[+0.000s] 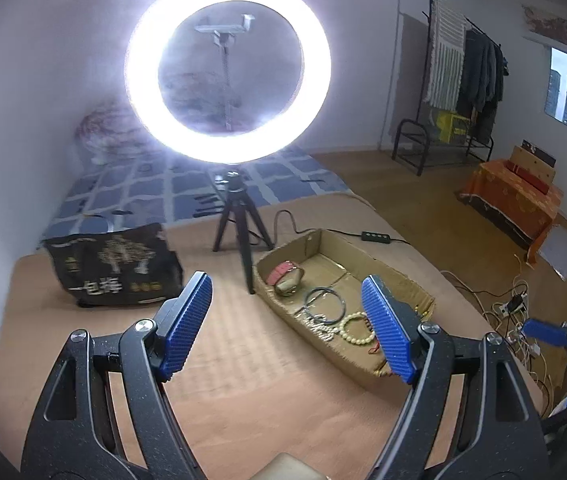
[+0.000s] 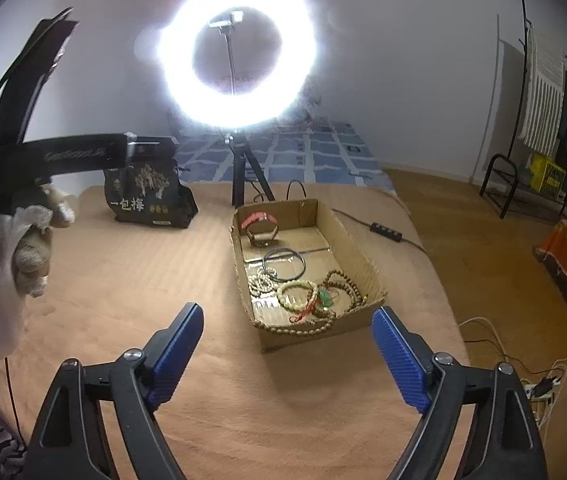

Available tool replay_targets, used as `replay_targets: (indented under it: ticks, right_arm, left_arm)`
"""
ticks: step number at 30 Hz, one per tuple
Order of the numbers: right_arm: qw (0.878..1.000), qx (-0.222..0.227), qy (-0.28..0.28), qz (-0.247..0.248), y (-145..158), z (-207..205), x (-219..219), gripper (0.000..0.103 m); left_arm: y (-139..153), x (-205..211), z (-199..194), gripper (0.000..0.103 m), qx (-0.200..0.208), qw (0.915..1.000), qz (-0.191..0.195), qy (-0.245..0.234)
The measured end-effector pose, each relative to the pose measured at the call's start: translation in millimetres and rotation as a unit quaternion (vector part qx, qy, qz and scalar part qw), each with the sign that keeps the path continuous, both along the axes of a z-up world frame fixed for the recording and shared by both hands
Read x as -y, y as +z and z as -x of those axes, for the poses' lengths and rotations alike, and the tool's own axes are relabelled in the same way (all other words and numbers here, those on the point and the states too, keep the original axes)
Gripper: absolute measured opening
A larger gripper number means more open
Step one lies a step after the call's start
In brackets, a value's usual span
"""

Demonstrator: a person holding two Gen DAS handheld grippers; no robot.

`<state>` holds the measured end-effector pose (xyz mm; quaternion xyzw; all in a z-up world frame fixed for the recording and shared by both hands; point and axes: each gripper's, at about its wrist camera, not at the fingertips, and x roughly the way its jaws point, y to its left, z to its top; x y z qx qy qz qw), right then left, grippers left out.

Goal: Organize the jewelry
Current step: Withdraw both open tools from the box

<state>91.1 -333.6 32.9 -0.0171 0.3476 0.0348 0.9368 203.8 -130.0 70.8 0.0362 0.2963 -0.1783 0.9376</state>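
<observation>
Left hand-held gripper (image 1: 287,322) released, nothing between its blue pads; right hand-held gripper (image 2: 287,350) likewise released and empty; cardboard tray (image 2: 357,258) at frame centre on the tan bed (image 2: 143,280), holding bead bracelets (image 2: 297,294), dark bangle (image 2: 284,263) and pink watch (image 2: 259,220); ring light (image 2: 237,52) behind.

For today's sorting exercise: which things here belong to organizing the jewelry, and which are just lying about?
Part of the job: cardboard box, bead bracelets, dark bangle, watch.

Just lying about: ring light, black bag, clothes rack.
</observation>
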Motion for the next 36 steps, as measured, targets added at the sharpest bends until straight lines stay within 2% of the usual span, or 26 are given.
replay_targets:
  ticks: [2, 5, 8, 13, 18, 25, 31, 36]
  right_arm:
    - [1.000, 0.003, 0.003, 0.001, 7.1, 4.5, -3.2, 0.093]
    - [1.000, 0.008, 0.009, 0.009, 18.5, 12.2, -11.8, 0.094]
    - [0.999, 0.015, 0.007, 0.029, 28.6, 20.2, -20.1, 0.102]
    - [0.999, 0.027, -0.005, 0.031, 47.1, 34.1, -27.0, 0.103]
    - [0.999, 0.030, -0.018, 0.021, 58.3, 43.1, -33.2, 0.103]
    - [0.998, 0.043, -0.041, 0.005, 59.4, 52.4, -44.5, 0.103]
    - [0.997, 0.063, -0.048, 0.023, 52.5, 58.7, -60.1, 0.103]
    - [0.997, 0.061, -0.047, 0.028, 41.4, 53.9, -65.9, 0.103]
  left_arm:
    - [6.7, -11.7, 10.5, 0.080, 0.003, 1.0000, 0.003, 0.008]
    - [14.5, -29.6, 26.0, 0.086, 0.007, 0.9997, 0.008, 0.021]
    - [22.2, -45.9, 45.1, 0.089, 0.018, 0.9992, 0.007, 0.034]
    - [34.5, -69.4, 75.3, 0.089, 0.034, 0.9982, 0.007, 0.050]
    - [35.8, -92.5, 107.4, 0.100, 0.049, 0.9962, 0.009, 0.072]
    - [26.8, -103.3, 138.1, 0.103, 0.051, 0.9951, 0.003, 0.085]
    - [14.8, -102.1, 154.5, 0.103, 0.056, 0.9933, -0.013, 0.100]
    - [10.1, -97.8, 156.4, 0.103, 0.062, 0.9932, -0.022, 0.096]
